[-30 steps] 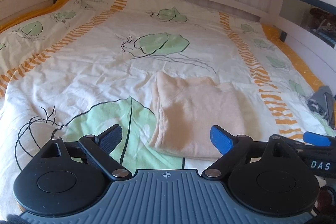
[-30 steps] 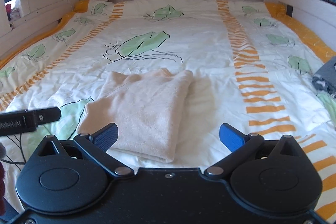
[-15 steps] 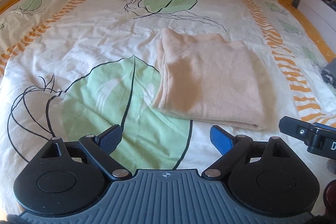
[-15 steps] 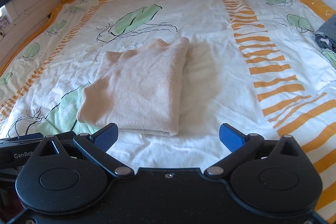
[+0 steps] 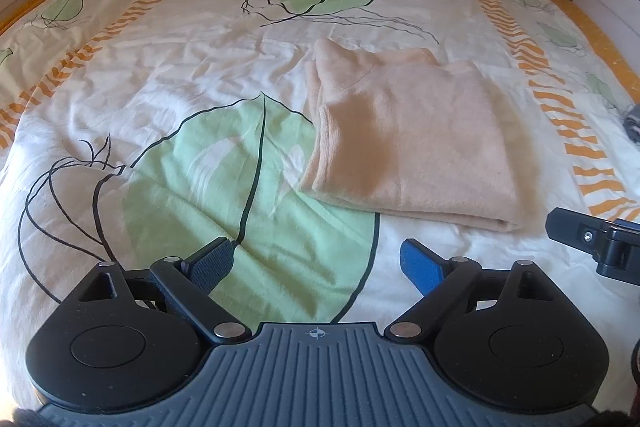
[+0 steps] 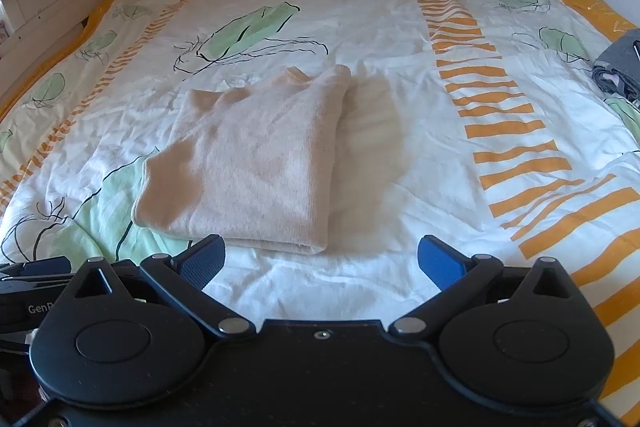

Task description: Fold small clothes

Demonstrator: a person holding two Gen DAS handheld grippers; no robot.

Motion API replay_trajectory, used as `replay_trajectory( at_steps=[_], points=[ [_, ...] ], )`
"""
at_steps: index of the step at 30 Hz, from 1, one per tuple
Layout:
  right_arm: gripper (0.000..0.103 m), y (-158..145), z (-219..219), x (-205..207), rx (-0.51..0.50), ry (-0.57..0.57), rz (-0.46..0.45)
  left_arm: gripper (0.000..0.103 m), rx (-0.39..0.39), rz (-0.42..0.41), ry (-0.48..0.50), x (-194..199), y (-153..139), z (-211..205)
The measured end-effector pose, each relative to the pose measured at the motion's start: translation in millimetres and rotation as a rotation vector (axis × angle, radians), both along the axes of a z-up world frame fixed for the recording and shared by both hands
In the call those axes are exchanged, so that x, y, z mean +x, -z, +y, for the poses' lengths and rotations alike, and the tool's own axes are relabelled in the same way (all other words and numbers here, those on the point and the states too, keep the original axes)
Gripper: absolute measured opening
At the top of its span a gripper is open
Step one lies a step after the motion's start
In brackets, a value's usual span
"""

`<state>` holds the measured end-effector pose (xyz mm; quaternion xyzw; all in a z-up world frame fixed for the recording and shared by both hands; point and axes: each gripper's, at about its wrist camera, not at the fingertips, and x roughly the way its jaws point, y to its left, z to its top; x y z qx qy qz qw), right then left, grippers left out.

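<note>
Just short of the folded peach garment (image 5: 408,135) on the duvet (image 5: 168,75), left gripper (image 5: 316,259) and right gripper (image 6: 320,259) both gape, empty. Risk: pinching only the top layer, or duvet fabric too, undoing the fold.

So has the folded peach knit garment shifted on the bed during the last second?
No. The peach garment lies with its near left corner on the same big green leaf print; only the view tipped downward.

Folded garment (image 6: 256,163) on bedspread (image 6: 400,27), clothes pile (image 6: 620,67) far right at bed edge
</note>
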<state>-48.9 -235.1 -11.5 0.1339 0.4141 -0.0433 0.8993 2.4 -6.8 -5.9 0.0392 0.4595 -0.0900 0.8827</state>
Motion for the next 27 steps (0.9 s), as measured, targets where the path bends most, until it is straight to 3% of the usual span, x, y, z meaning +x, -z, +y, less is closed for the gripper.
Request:
replay_trajectory(
  at_steps=[27],
  points=[
    [0.102, 6.8, 3.9, 3.8, 0.016, -0.011, 0.025, 0.091, 0.001, 0.004, 0.012, 2.2, 3.6, -2.5]
  ],
)
